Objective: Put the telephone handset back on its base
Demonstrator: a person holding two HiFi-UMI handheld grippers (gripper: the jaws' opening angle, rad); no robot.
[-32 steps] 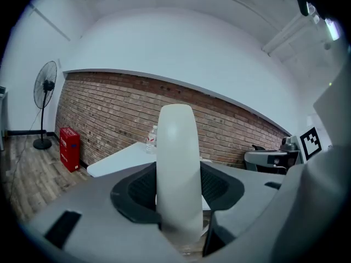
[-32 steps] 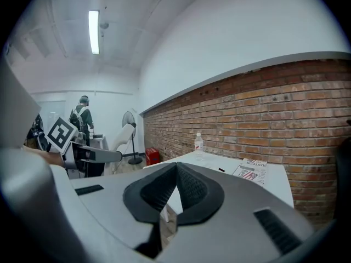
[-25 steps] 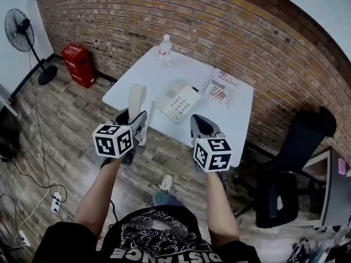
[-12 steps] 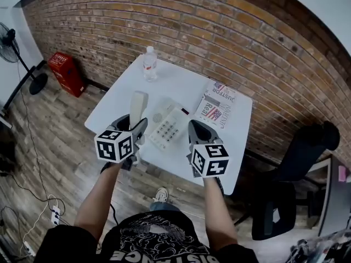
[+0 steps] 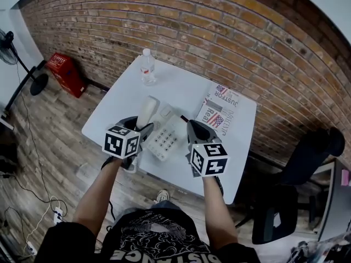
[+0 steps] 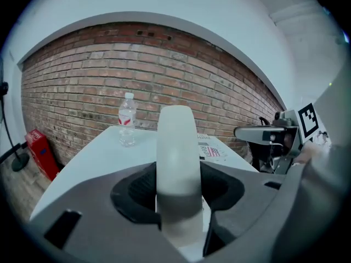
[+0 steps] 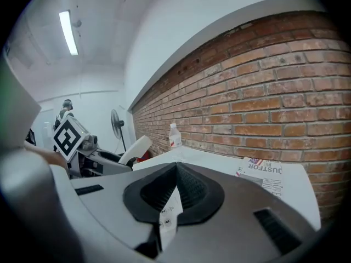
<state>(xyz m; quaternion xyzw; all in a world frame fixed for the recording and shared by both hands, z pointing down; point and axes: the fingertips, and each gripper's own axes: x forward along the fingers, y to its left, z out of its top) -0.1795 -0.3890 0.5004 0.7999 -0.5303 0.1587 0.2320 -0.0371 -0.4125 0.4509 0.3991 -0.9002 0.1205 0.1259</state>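
My left gripper (image 5: 143, 129) is shut on the lower part of the white handset (image 5: 147, 111), which stands upright between its pads (image 6: 176, 163). In the head view the handset is over the left side of the white telephone base (image 5: 164, 138), which lies on the white table (image 5: 118, 106); whether they touch I cannot tell. My right gripper (image 5: 196, 129) hovers at the base's right edge, jaws together and holding nothing (image 7: 174, 196). A slit between its jaws shows keypad buttons below. The handset also shows in the right gripper view (image 7: 134, 149).
A water bottle (image 5: 146, 67) stands at the table's far left corner. A magazine (image 5: 219, 108) lies at the far right. The brick wall runs behind the table. A red box (image 5: 64, 73) and a fan stand on the floor to the left, and a black chair (image 5: 296, 185) to the right.
My left gripper has carried the handset right, from beside the telephone base to over its left side. The right gripper has stayed at the base's right edge.
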